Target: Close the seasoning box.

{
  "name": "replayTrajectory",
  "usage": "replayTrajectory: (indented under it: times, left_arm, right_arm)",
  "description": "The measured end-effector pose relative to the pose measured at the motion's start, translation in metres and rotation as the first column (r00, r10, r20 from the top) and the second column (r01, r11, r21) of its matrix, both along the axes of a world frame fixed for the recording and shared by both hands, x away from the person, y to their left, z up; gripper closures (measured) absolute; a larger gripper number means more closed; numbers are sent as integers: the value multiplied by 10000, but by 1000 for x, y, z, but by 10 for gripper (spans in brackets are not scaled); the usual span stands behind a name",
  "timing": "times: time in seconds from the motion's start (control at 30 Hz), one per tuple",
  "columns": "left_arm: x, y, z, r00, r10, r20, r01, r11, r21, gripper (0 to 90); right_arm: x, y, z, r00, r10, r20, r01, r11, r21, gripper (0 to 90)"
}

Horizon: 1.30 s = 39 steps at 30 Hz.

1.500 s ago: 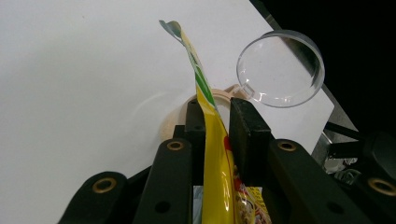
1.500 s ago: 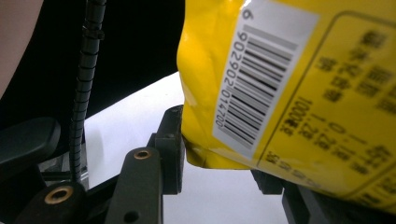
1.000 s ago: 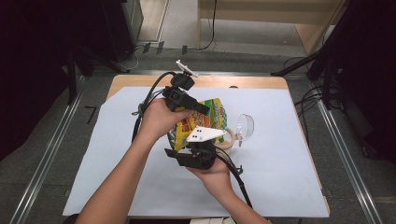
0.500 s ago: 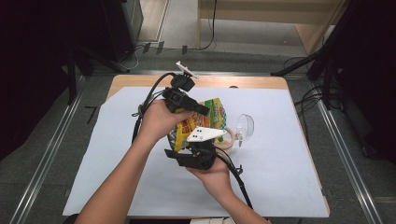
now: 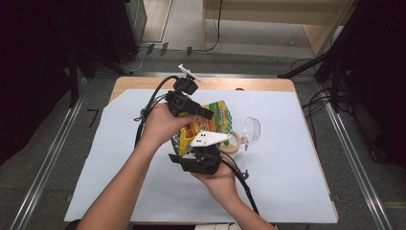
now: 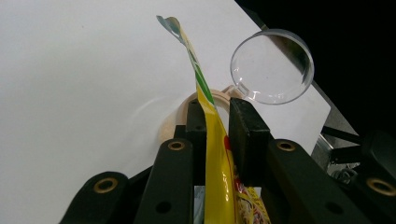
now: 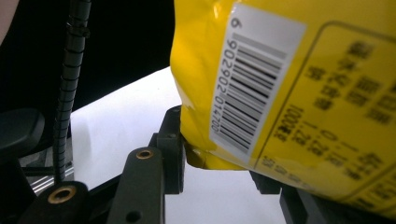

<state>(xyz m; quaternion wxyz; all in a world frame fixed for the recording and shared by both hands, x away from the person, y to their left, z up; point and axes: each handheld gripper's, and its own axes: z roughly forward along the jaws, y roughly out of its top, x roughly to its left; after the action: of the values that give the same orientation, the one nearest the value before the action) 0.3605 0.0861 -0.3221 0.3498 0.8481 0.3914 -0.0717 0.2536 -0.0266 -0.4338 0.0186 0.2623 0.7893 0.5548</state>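
A yellow snack bag (image 5: 214,120) hangs above the white table sheet, held between both grippers. My left gripper (image 5: 205,114), in the person's left hand, comes at the bag from the upper left. In the left gripper view its jaws (image 6: 217,119) are shut on the bag's thin sealed edge (image 6: 214,154), which runs up between them. My right gripper (image 5: 194,149), with a white three-cornered plate on top, sits below the bag. In the right gripper view the bag's lower corner (image 7: 289,93), with a barcode label, lies between the jaws (image 7: 217,161); the left pad touches it and the right pad is mostly hidden.
A clear round lid (image 5: 251,128) stands hinged open over a tan cup (image 5: 233,143) just right of the bag; both show in the left gripper view, lid (image 6: 272,65) and cup rim (image 6: 183,106). White paper (image 5: 287,182) covers the wooden table (image 5: 253,84). Cables trail from both grippers.
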Motion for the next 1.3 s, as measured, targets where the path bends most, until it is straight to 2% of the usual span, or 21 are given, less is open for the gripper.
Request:
replayTrajectory:
  times: [0.2,0.5,0.6,0.7,0.77,1.13,1.3]
  left_arm:
    - [-1,1,1,9999,-64,77,64,10000,17,786]
    - [1,0,1,10000,-44,-21,44,10000,52,786]
    - [1,-2,4,10000,-43,56,43,10000,-5,783]
    - [2,-6,4,9998,-176,62,174,9995,267,780]
    - [3,-6,3,9999,-123,-8,124,9996,237,781]
    - [4,-6,5,9998,-176,22,175,9996,239,779]
    - [6,-5,1,9999,-101,-64,102,9998,175,779]
  right_arm:
    - [-2,1,2,9997,-16,256,22,9998,-207,629]
    - [-1,0,3,10000,18,45,-18,10000,-33,629]
    - [-1,-1,6,10000,40,16,-40,10000,19,629]
    - [0,-1,6,10000,20,-24,-20,9999,123,629]
    - [0,-1,5,9999,-54,-144,56,9999,105,629]
    - [1,-3,6,10000,-33,-81,34,9998,190,629]
    - [2,-3,5,9998,-21,-213,24,9999,133,628]
